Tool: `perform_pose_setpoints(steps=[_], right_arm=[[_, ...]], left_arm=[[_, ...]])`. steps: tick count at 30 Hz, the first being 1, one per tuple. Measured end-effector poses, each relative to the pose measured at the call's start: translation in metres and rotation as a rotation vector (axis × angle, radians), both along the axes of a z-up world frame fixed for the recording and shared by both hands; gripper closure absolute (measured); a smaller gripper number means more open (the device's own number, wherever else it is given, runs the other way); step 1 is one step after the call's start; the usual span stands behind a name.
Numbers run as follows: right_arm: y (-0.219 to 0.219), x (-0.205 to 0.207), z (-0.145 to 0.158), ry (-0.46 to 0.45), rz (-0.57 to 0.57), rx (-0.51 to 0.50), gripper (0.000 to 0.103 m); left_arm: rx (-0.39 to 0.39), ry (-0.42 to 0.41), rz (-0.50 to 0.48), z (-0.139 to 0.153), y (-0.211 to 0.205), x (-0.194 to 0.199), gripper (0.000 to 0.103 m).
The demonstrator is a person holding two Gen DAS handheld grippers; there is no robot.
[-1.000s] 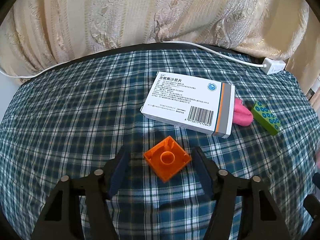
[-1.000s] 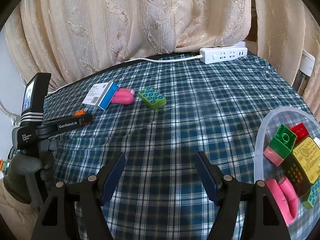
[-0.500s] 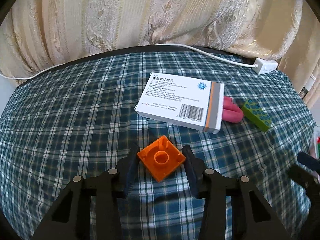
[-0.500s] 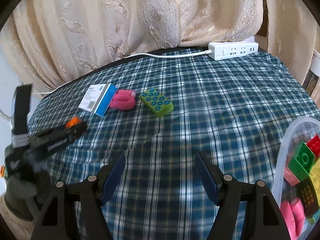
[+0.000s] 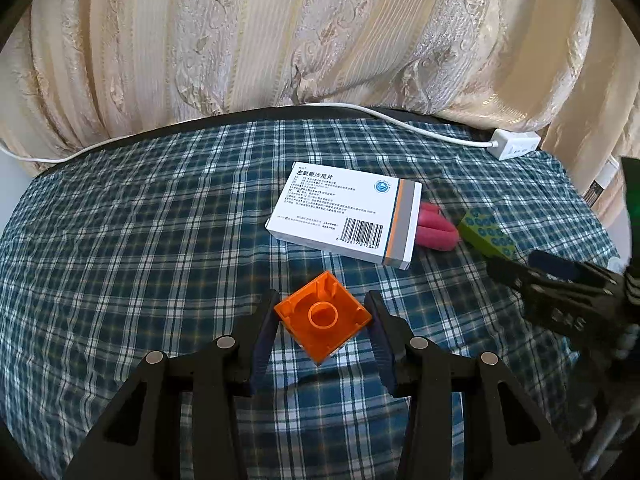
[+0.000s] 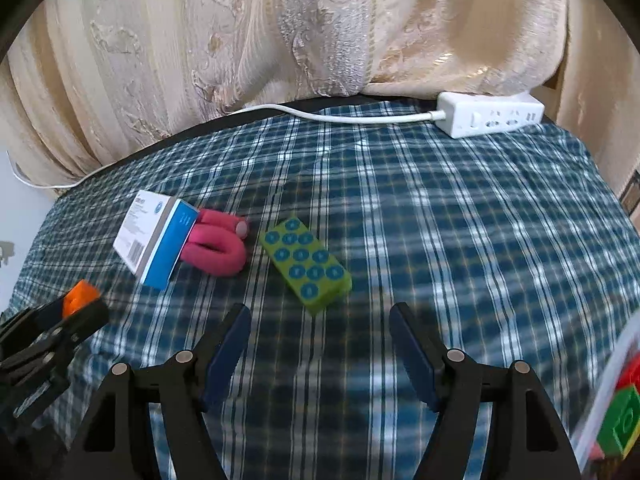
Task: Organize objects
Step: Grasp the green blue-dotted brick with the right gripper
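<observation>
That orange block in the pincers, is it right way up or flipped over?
Flipped and tilted: the orange block shows its hollow underside with a round tube to the camera, clamped between the left gripper pads.

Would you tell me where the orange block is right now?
In the left wrist view the orange block sits clamped between the left gripper fingers, just in front of the white medicine box on the plaid cloth.

The pink roll (image 5: 436,230) lies half hidden behind the medicine box (image 5: 348,216). The clear bin (image 6: 608,412) is cut by the right edge — its bricks blurred. The right gripper (image 5: 560,276) smears at the frame's side — jaws unreadable there.
</observation>
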State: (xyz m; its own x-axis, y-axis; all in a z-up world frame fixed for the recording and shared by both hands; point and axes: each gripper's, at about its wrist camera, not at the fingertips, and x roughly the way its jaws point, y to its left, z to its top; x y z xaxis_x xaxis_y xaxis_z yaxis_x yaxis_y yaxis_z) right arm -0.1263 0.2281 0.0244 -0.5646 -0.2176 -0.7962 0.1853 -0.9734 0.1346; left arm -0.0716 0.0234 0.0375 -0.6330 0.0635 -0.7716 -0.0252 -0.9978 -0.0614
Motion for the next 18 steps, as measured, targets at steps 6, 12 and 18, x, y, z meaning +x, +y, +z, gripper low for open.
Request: perform_pose_setpoints(steps=[6, 12, 18], right_arm=[[-0.004, -0.016, -0.003, 0.020, 0.013, 0.017, 0.028], [-0.013, -0.023, -0.005, 0.042, 0.044, 0.051, 0.034], [-0.024, -0.020, -0.006, 0.066, 0.080, 0.113, 0.054]], left_arm=[[-0.002, -0.011, 0.002, -0.002, 0.000, 0.000, 0.058], [-0.003, -0.030, 0.002, -0.008, 0.000, -0.003, 0.058], [-0.003, -0.042, -0.002, -0.011, -0.001, -0.005, 0.058]])
